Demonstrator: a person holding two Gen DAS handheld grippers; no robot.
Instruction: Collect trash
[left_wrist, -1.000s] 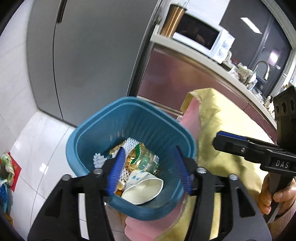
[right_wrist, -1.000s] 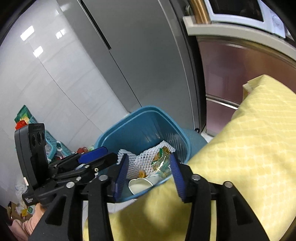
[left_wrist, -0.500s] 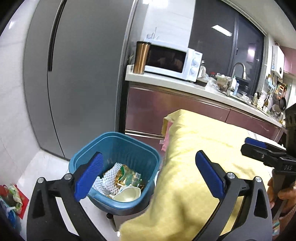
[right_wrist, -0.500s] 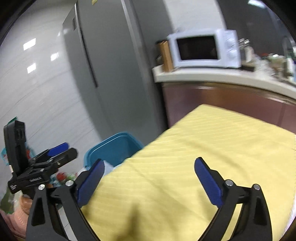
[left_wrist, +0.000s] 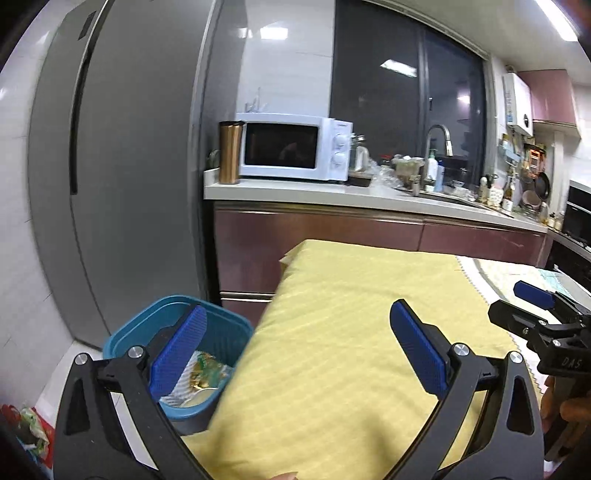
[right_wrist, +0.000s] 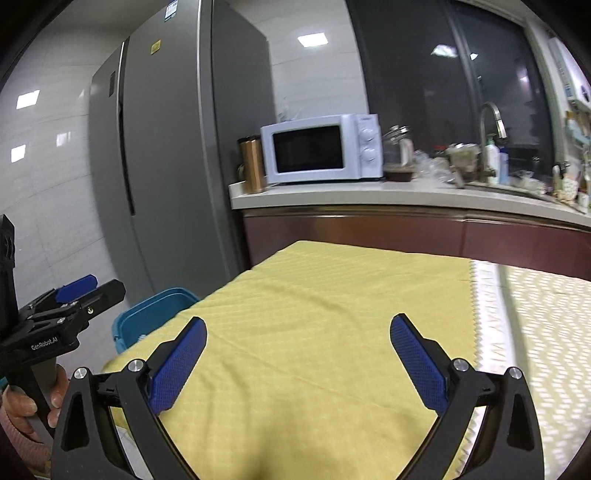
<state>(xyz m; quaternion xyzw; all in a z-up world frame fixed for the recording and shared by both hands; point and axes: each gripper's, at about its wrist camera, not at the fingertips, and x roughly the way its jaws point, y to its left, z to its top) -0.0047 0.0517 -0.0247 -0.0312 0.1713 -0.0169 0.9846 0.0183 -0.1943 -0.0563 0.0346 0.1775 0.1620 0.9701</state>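
Note:
A blue bin (left_wrist: 221, 328) stands on the floor at the left end of a table under a yellow cloth (left_wrist: 351, 332). It holds trash (left_wrist: 201, 373): foam netting, a shiny wrapper and a paper cup. My left gripper (left_wrist: 295, 350) is open and empty, held above the cloth's left edge and the bin. Over the middle of the cloth (right_wrist: 314, 314) my right gripper (right_wrist: 299, 358) is wide open with nothing between its pads. The bin (right_wrist: 155, 314) shows only as a rim in the right wrist view, its contents hidden. Each gripper appears at the edge of the other's view.
A grey fridge (left_wrist: 122, 166) rises behind the bin. The counter (left_wrist: 351, 195) beyond the table carries a white microwave (left_wrist: 291, 147), a copper tumbler (left_wrist: 229, 151), a sink tap and clutter. A white patterned runner (right_wrist: 535, 332) covers the table's right part. Bags lie on the floor at far left (left_wrist: 33, 428).
Both grippers opened wide and drew back and up from the bin. The views swung right, from looking into the bin to looking across the yellow cloth at the counter.

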